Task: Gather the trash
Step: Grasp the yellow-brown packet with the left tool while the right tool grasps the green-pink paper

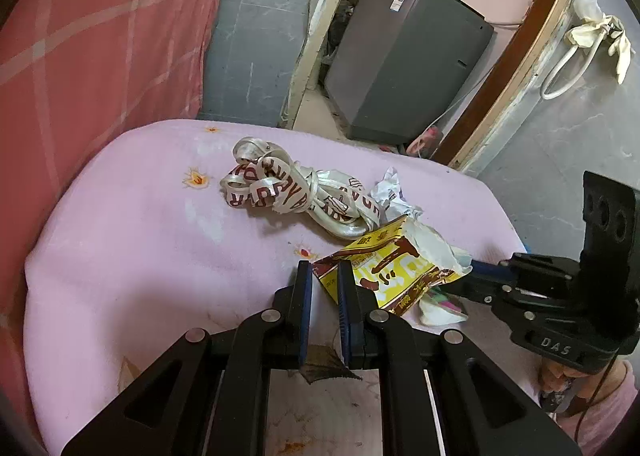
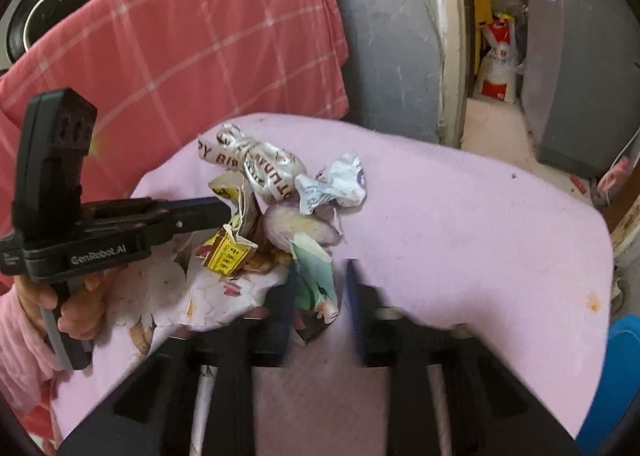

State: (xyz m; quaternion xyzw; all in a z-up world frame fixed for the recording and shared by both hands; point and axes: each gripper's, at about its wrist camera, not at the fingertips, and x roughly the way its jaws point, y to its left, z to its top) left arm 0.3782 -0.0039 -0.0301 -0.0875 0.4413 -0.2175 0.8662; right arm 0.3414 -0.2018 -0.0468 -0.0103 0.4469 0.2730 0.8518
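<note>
Pink cloth covers the table where the trash lies heaped. Nipped at one corner by the nearly closed left gripper, the yellow-and-brown paper wrapper sits beside a printed white ribbon and crumpled white paper. Blurred, the right gripper has a green-and-white scrap between its jaws; whether they grip it, I cannot tell.

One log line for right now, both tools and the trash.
left tool: shut on yellow wrapper | right tool: at green wrapper, grip unclear | ribbon, crumpled paper: loose

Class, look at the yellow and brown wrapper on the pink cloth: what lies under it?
Under the yellow and brown wrapper, a crumpled white and green wrapper pokes out, resting on the pink cloth. How far it extends beneath is hidden.
</note>
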